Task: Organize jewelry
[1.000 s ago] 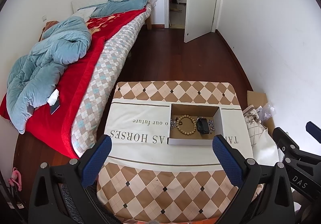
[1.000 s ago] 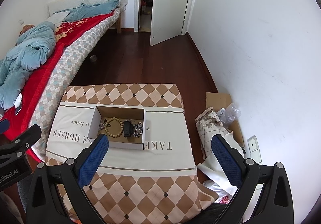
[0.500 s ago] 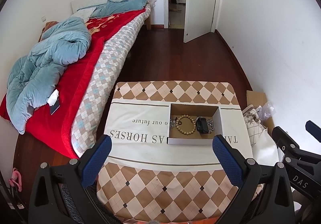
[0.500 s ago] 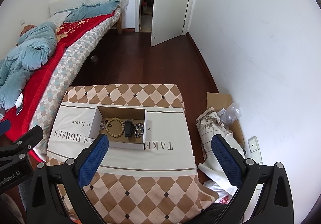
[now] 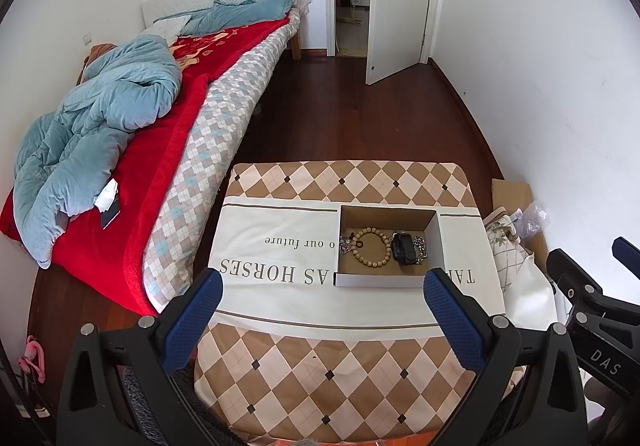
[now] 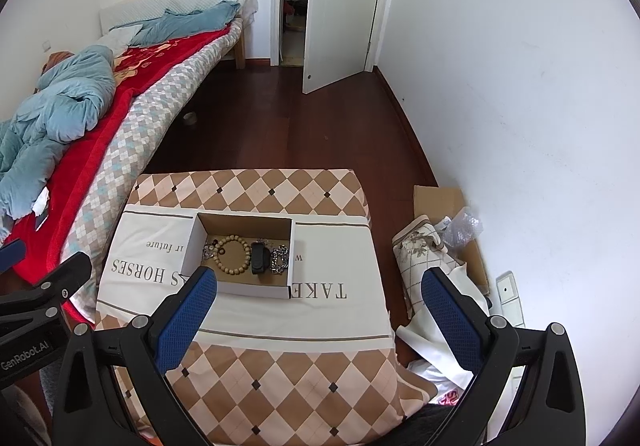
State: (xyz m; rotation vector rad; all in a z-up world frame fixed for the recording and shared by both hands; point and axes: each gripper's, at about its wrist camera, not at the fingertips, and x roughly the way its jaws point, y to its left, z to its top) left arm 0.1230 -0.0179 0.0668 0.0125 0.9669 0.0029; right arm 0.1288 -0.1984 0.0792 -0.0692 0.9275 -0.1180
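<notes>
1. Left wrist view: your left gripper (image 5: 320, 298) hangs above the near part of the table (image 5: 280, 366), its blue pads spread wide with nothing between them. The cloth reads "AS HORSES" and "o our future", upside down to you. At the right edge the other tool shows the letters "DAS". The open cardboard box (image 5: 380, 280) sits on the cloth's white band and holds a wooden bead bracelet (image 5: 372, 248), a black item (image 5: 402, 250) and a silver chain (image 5: 421, 248). The bed (image 5: 192, 118) stands to the left.

2. Right wrist view: your right gripper (image 6: 318, 298) is likewise spread and empty, its left pad overlapping the box's near corner in the picture. "TAKE" and "SESROH" read on the cloth, and "GenRobot.AI" on the left tool. The box (image 6: 256, 288) holds the beads (image 6: 234, 256). Bags and cardboard (image 6: 440, 246) crowd the floor to the right of the table.
</notes>
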